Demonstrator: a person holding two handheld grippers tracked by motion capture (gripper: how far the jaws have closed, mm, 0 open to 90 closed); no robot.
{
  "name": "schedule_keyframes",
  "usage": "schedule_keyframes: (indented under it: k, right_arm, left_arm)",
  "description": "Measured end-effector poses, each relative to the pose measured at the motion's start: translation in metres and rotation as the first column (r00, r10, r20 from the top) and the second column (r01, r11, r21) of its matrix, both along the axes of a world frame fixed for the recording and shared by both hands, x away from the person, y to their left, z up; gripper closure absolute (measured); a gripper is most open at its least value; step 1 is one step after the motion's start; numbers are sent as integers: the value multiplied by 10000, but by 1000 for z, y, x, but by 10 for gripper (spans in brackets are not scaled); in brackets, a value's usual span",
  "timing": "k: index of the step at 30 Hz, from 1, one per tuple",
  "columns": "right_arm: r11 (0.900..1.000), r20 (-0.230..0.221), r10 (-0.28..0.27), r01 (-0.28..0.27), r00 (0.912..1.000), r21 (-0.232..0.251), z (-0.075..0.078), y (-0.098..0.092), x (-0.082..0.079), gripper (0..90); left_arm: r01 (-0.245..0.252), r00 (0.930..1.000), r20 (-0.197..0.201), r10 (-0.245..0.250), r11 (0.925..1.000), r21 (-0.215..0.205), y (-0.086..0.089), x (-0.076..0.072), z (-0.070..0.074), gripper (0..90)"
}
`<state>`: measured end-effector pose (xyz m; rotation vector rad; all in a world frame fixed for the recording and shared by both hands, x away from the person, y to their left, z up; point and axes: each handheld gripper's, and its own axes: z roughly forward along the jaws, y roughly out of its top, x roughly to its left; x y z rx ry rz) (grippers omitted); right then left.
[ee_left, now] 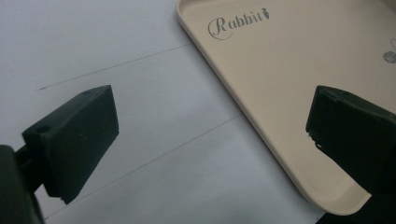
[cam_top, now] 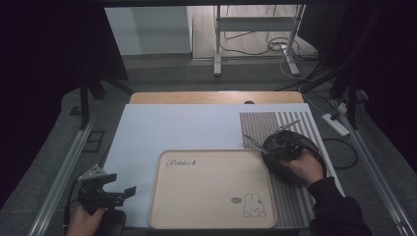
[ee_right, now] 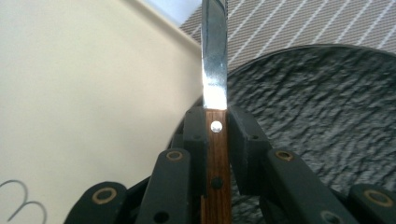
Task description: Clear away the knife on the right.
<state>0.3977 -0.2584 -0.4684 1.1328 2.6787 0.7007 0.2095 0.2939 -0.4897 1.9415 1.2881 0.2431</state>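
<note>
A knife with a wooden handle and steel blade (ee_right: 215, 56) stands between the jaws of my right gripper (ee_right: 215, 126), which is shut on the handle. From above, the right gripper (cam_top: 275, 146) hovers at the left rim of a black textured plate (cam_top: 317, 153), and the knife blade (cam_top: 251, 142) points left toward the beige tray (cam_top: 211, 153). The plate (ee_right: 322, 121) lies to the right of the jaws and the tray (ee_right: 84, 93) to their left. A second thin utensil (cam_top: 290, 125) sticks out up and to the right of the plate. My left gripper (cam_top: 123, 185) is open over the white mat, left of the tray.
The tray (ee_left: 289, 70) carries the word "Rabbit" and a rabbit drawing, and nothing lies on it. The plate rests on a striped placemat (cam_top: 268, 123) at the right. A white mat (cam_top: 187, 128) covers the tabletop. Metal rails run along both table sides.
</note>
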Motion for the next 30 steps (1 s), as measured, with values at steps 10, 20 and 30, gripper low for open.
schedule_keyframes:
  k: [10,20,30]
  right_arm:
    - [9995,-23,315,-315,9995,45,-1,12,-21,772]
    - [9973,41,727,-728,9973,91,-3,27,-46,772]
    - [9924,6,1212,-1212,9926,192,-8,46,-77,773]
  left_arm:
    - [6,10000,16,-6,10000,16,0,0,0,24]
    - [18,10000,27,-18,10000,54,-1,0,0,25]
    - [43,10000,35,-43,9999,102,-1,0,0,28]
